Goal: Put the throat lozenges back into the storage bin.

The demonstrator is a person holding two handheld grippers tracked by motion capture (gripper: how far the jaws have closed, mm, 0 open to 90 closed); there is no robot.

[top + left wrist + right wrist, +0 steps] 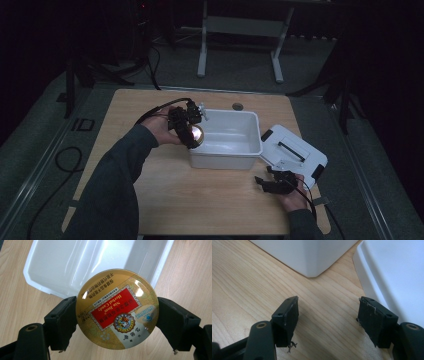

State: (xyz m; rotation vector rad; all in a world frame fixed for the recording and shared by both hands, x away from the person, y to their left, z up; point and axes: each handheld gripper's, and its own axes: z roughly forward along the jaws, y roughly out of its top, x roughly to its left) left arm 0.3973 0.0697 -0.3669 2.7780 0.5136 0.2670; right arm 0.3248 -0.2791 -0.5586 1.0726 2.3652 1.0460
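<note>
We see one round gold candy tin with a red label (117, 312) clamped between the left gripper's (117, 325) jaws above the near-left rim of one white plastic tub (235, 134), one white lid (294, 150) beside it, right gripper (328, 322) with jaws apart over the pale wooden table (150, 200), dark room with one metal stand (240, 30) behind.

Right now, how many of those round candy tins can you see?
1. The candy tin is clamped between the jaws of the left tool, held at the near left corner of the white bin. The bin's inside looks bare.
</note>
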